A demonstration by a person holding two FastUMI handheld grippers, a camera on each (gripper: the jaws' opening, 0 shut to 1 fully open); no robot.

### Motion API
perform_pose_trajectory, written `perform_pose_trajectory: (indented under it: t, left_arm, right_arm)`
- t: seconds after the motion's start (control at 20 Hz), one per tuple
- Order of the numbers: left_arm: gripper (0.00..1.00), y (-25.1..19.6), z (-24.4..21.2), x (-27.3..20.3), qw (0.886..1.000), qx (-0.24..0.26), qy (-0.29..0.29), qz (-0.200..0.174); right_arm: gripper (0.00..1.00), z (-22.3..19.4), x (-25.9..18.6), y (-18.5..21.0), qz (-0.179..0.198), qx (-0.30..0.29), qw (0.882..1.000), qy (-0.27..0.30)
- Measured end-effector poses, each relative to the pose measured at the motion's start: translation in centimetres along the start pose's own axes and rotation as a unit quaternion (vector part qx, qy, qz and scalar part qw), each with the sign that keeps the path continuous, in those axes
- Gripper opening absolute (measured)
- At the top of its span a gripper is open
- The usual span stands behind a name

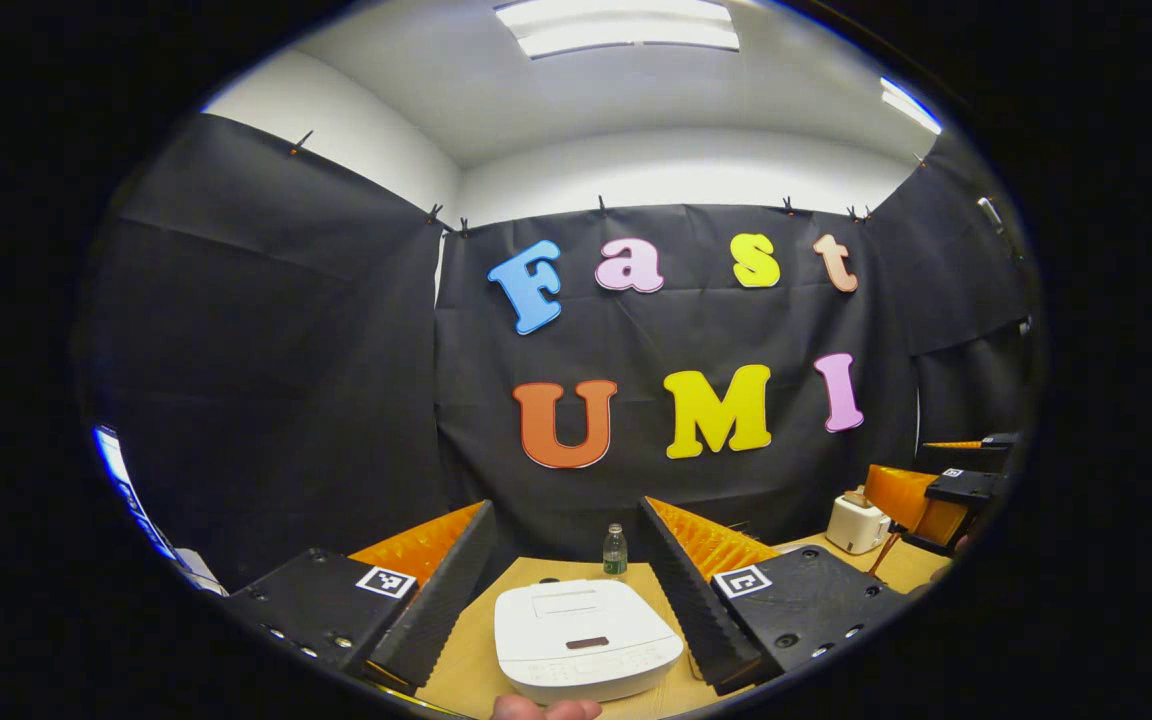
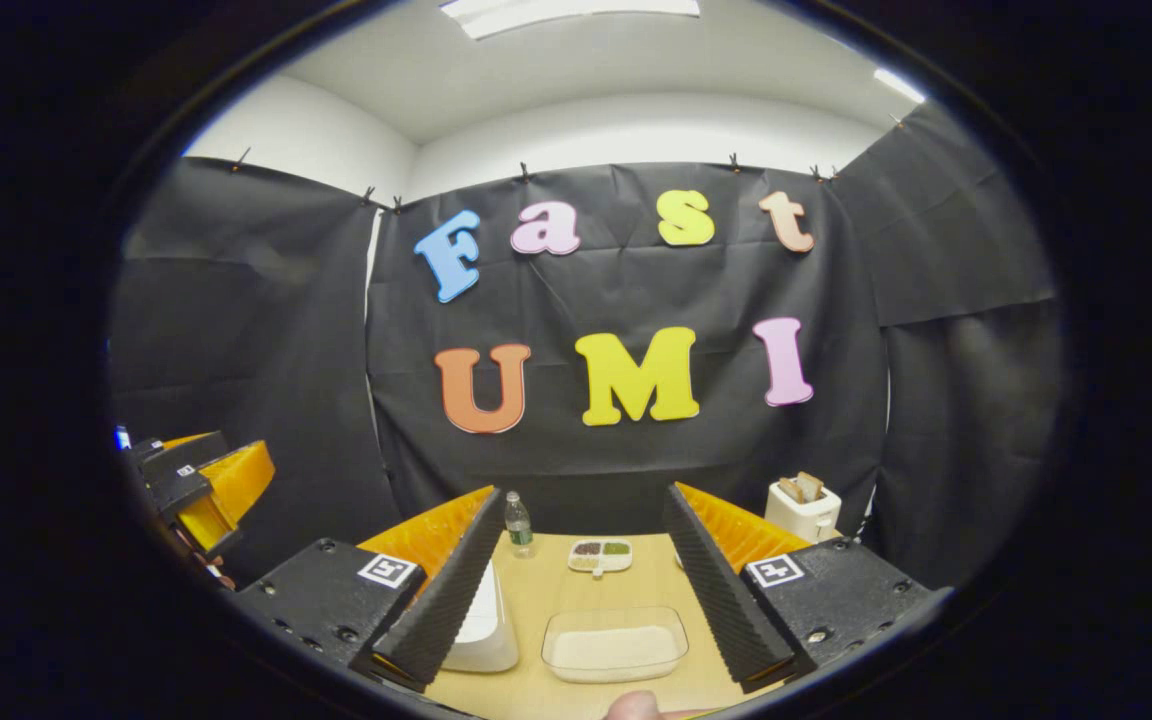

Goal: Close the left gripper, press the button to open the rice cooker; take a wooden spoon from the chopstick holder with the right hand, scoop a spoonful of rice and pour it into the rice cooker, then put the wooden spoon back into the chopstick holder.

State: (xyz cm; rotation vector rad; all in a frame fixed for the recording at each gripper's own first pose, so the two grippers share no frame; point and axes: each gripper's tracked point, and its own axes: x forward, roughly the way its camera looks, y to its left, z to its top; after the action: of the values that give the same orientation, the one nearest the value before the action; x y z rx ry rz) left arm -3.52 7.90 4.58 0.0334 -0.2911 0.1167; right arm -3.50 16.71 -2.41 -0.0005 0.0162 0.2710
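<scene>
- Hovering low over a wooden table (image 1: 476, 670), the left gripper (image 1: 566, 600) has its fingers spread apart, grasping nothing; the white rice cooker (image 1: 584, 638), lid down, sits between them at the bottom centre of the left gripper view.
- Spread just as wide and empty, the right gripper (image 2: 586, 600) frames a clear container of rice (image 2: 616, 645) at the bottom centre of the right gripper view.
- A toaster (image 2: 802, 508) stands at the lower right, a water bottle (image 2: 518, 524) behind.

White rice cooker (image 1: 586, 638) sits near on the counter (image 1: 471, 670), lid shut — clear tray of rice (image 2: 615, 645) lies to its right.
</scene>
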Motion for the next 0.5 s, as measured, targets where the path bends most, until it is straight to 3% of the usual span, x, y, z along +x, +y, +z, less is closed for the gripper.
perform_pose_trajectory:
  t: [0.5]
  left_arm:
    - [0.93, -1.1, 0.1, 1.2, 1.000, -0.011, 0.008, -0.001]
  right_arm:
    - [1.00, 0.4, 0.2, -2.2, -0.028, 0.012, 1.000, -0.006]
